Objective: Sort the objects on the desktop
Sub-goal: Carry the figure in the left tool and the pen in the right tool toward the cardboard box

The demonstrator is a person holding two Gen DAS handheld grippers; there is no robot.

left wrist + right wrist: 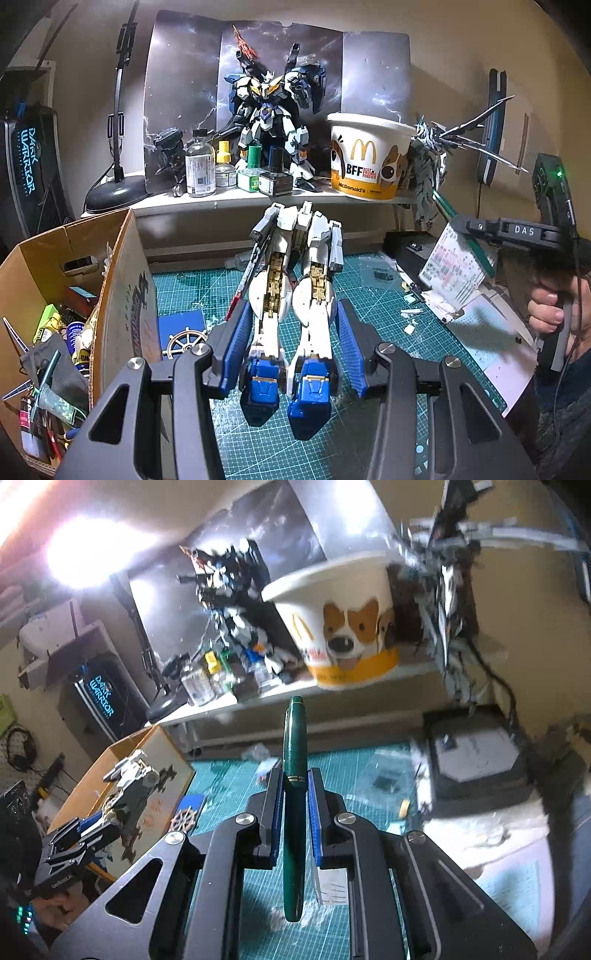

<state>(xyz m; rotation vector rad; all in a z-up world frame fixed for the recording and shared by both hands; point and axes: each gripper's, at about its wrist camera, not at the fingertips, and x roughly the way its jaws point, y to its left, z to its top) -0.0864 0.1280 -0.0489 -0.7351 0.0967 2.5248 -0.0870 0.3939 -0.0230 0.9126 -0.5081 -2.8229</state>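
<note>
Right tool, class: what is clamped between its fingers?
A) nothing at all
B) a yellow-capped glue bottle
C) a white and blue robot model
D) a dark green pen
D: the right tool has its blue pads closed on a dark green pen standing lengthwise between them.

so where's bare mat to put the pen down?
Open cutting mat between the cardboard box and the black case, just past the green pen; a few scraps there. Crowded: shelf around the McDonald's bucket, and papers at right.
</note>
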